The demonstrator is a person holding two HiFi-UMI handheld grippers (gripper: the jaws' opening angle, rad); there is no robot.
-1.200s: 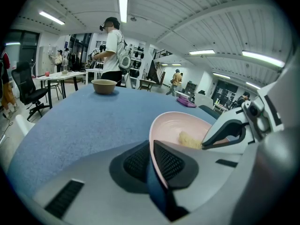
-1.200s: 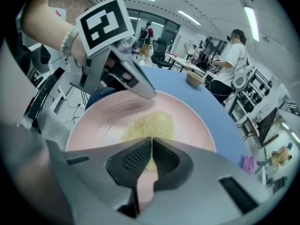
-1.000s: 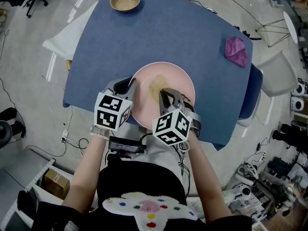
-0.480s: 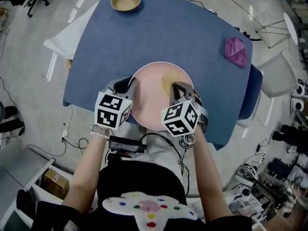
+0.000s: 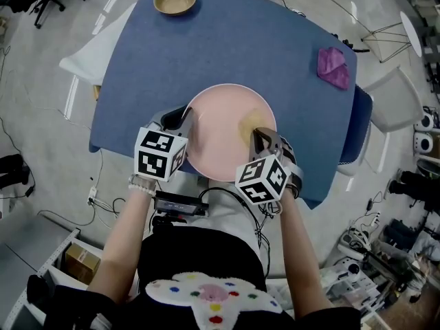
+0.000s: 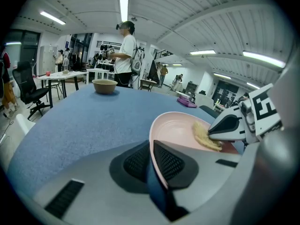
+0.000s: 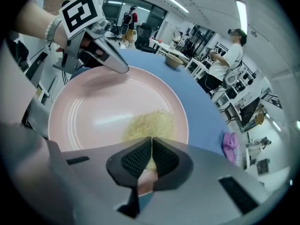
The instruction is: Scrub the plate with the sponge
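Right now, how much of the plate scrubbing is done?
Already done: the left tool is shut on the rim of the pink plate, holding it, and the right tool is shut on the yellow sponge. In hand: the sponge lies on the plate's right side. Left: probably the other side; no dirt or foam shows, so I cannot tell how much is scrubbed.

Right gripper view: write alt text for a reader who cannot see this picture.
The right gripper is shut on a yellow sponge lying on a pink plate. Across the plate, the left gripper clamps its rim; a blue table lies beyond, a purple cloth on it at the right.
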